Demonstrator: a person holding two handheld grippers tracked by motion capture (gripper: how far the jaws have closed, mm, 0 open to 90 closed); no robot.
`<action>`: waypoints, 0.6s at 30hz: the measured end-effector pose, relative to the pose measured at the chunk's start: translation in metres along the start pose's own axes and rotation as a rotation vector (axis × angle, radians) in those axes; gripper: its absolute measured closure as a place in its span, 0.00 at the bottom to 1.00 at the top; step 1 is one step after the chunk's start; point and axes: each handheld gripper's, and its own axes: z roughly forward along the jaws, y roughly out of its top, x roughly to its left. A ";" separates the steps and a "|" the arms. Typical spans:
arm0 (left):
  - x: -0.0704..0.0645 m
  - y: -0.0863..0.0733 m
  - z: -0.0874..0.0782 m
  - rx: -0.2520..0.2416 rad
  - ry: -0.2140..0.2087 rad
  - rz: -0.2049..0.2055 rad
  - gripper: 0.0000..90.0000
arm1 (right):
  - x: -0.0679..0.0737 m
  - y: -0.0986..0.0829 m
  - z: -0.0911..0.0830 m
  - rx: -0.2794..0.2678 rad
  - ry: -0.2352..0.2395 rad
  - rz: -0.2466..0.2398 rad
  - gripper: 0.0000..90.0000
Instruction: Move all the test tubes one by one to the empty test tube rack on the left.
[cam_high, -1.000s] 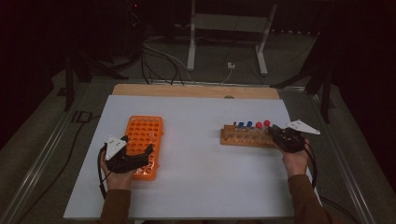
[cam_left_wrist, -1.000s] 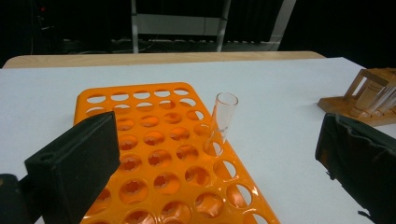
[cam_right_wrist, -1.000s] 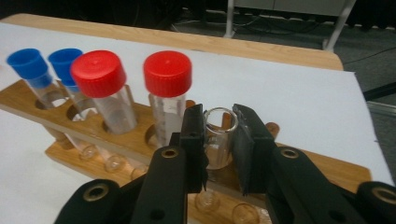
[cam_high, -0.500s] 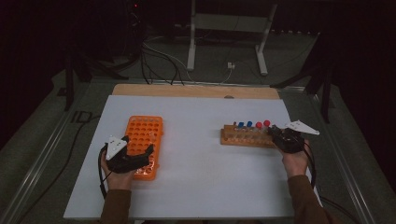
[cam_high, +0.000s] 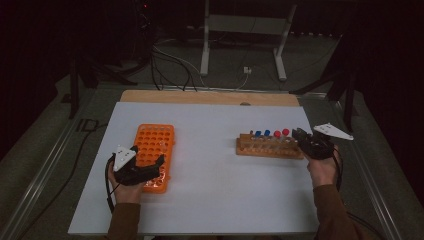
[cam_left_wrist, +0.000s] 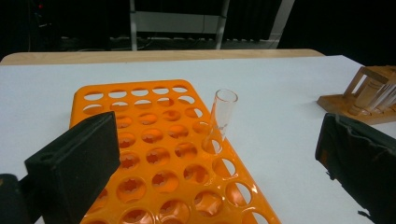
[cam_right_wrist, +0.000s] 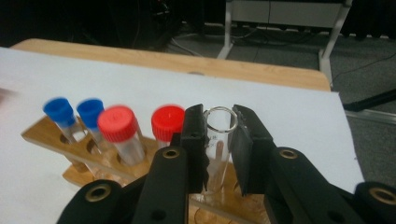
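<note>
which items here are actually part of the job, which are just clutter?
In play:
- right claw, shut on the open glass tube
- wooden rack
- orange rack, one glass tube standing in it
- left claw, open

Lying about:
- capped tubes
- floor cables
- metal stand

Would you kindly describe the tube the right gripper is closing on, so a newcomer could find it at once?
Look to the wooden rack on the right side of the white table. At its end nearest the right gripper stands a clear glass tube between the fingers. Unlike its neighbours with blue caps and red caps, it is open-topped.
</note>
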 end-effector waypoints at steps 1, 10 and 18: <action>0.000 0.000 0.000 0.003 0.003 -0.002 0.01 | 0.000 0.003 -0.002 -0.005 0.001 0.003 0.85; 0.000 0.000 0.000 0.003 0.004 -0.005 0.01 | -0.001 0.018 -0.017 -0.045 0.010 0.000 0.85; 0.000 -0.001 0.000 0.009 0.008 -0.004 0.01 | 0.005 0.027 -0.031 -0.069 0.034 -0.027 0.85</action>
